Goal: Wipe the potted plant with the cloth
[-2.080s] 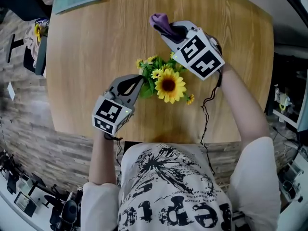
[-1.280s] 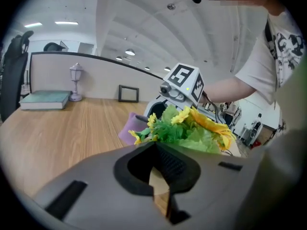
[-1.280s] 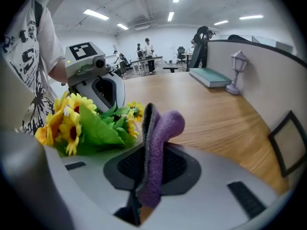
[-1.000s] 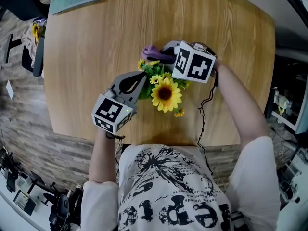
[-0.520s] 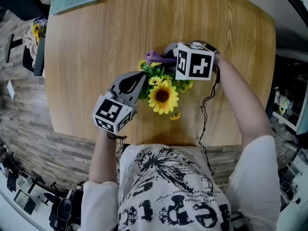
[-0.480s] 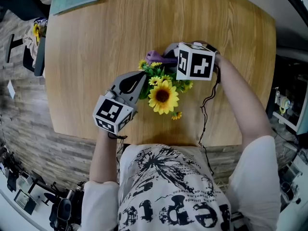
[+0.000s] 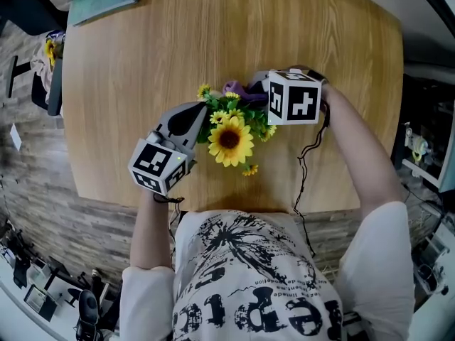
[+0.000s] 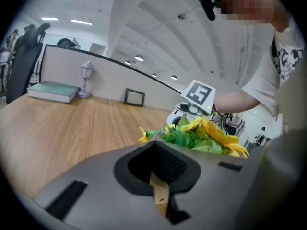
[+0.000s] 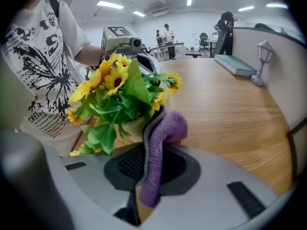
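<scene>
Your left gripper [image 7: 201, 112] shut, empty, beside potted plant [image 7: 229, 137] | right gripper [image 7: 254, 91] pinches limp cloth [image 9: 160, 143] | plant likely light, tippy, toward table [image 7: 142, 48] near edge: brace it low

The only lettering is on the person's T-shirt [image 7: 259, 290], at 6 o'clock in the head view. Large black block letters run along the lower edge, cut off and not surely readable. The smaller print above them is too small to read. The left marker cube [image 7: 153, 166] and right marker cube [image 7: 293, 96] carry only black-and-white square codes.
</scene>
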Motion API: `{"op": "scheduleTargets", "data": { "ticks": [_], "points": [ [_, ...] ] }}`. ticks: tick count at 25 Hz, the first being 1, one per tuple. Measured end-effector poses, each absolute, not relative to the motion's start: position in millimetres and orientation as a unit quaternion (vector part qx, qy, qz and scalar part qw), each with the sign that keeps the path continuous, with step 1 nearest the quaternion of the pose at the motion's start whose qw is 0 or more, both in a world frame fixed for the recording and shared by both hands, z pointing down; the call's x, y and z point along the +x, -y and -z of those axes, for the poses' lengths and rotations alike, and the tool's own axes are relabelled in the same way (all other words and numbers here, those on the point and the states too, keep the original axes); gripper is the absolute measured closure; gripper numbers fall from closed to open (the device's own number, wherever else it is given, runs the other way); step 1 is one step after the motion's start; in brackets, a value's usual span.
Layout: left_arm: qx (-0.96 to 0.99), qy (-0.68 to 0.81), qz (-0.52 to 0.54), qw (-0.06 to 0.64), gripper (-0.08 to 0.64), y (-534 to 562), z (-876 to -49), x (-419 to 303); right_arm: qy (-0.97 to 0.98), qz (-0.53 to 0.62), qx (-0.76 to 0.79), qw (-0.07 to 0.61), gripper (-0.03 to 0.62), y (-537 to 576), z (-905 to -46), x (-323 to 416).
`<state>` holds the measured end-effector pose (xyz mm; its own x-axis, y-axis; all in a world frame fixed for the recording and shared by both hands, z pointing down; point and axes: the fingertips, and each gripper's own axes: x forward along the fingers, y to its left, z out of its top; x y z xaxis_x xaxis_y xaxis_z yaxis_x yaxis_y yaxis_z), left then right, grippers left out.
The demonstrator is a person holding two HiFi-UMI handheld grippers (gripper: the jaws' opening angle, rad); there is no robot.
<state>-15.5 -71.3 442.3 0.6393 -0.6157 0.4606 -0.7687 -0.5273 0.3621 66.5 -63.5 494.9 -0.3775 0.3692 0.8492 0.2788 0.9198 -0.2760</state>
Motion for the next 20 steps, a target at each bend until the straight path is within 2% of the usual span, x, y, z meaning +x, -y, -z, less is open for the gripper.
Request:
{"op": "scheduleTargets", "data": {
  "ticks": [15,20],
  "points": [
    [0.851,0.421,-0.15,0.275,0.558,66,-445,-19,0.81,-0.083,-0.195,0.548,0.525,32,-496,109],
    [0.845,0.428,-0.143,0.285,0.558,55,-445,-22,0.817,-0.078,-0.122,0.558,0.522,50,-495,120]
  ]
}}
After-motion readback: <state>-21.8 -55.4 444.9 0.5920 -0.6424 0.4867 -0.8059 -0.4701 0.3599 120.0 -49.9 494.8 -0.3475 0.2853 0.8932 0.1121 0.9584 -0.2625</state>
